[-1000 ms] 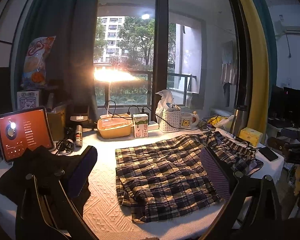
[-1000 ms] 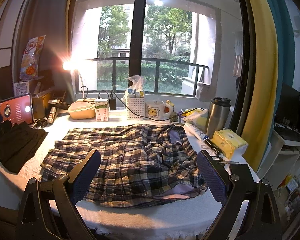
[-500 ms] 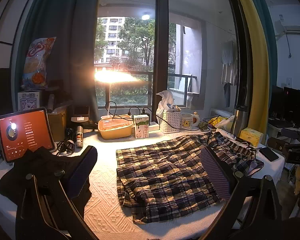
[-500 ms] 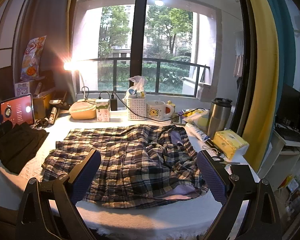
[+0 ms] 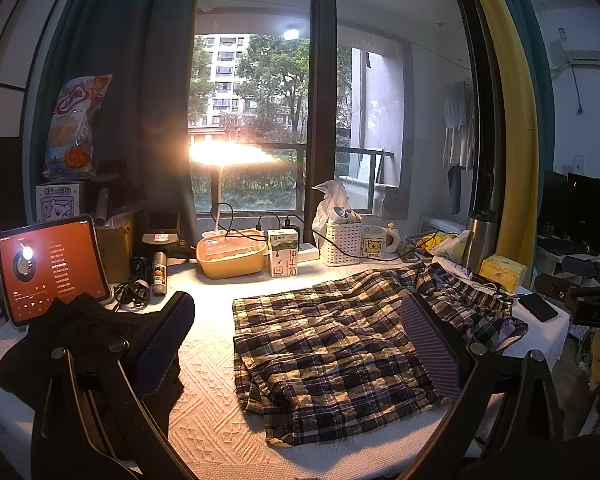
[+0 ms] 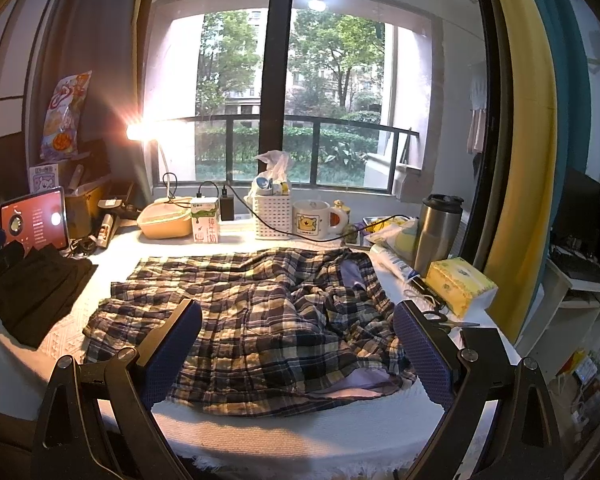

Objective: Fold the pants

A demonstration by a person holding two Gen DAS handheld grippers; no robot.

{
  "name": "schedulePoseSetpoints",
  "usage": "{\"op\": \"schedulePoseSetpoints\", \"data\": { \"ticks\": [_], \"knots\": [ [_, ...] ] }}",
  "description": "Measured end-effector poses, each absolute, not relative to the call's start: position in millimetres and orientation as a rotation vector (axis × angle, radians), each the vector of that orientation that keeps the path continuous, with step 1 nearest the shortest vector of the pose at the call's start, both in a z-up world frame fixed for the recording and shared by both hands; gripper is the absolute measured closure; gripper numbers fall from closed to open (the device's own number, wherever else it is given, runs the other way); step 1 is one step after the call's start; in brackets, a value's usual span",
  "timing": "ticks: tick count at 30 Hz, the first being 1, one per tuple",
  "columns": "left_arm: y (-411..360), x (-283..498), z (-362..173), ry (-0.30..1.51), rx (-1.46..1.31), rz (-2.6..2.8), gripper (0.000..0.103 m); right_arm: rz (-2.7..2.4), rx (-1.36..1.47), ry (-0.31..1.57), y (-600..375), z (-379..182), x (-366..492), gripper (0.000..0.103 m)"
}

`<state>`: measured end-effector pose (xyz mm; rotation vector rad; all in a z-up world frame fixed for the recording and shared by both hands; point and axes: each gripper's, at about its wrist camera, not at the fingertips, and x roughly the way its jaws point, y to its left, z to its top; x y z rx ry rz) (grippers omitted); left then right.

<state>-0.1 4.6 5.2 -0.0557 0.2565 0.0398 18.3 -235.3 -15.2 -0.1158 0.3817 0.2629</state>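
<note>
A pair of plaid pants point(image 6: 252, 320) lies spread across a white textured cloth point(image 5: 204, 412) covering the counter, legs running toward the left, the rumpled waist end at the right with a pale lining showing. The pants look laid flat lengthwise, one leg over the other; no crosswise fold is made yet, so most of the folding seems to remain.

Compared with a second ago, almost nothing has shifted: the pants lie the same and both views have barely moved, which suggests a pause before the next grasp.

The left tongs point(image 5: 300, 344) hover above the leg end, spread wide, holding nothing. The right tongs point(image 6: 296, 348) hover over the near edge, also wide apart and empty.

Around the pants: a black garment point(image 6: 36, 292) at the left, a lit tablet point(image 5: 50, 268), a milk carton point(image 5: 284, 252), a mug point(image 6: 314, 220), a steel tumbler point(image 6: 436, 232) and a yellow tissue pack point(image 6: 460, 284).
</note>
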Motion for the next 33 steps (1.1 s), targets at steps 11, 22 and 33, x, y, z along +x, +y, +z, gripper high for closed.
{"op": "schedulePoseSetpoints", "data": {
  "ticks": [11,22,33],
  "knots": [
    [3,29,-6,0.307,-0.014,0.041,0.001,0.304,-0.106,0.435,-226,-33,43,0.006],
    [29,123,-29,0.461,-0.002,0.07,0.001,0.292,-0.133,0.54,-234,-57,130,0.006],
    [68,217,-47,0.572,-0.018,0.122,0.002,0.33,-0.198,0.632,-261,-48,256,0.023]
  ]
}}
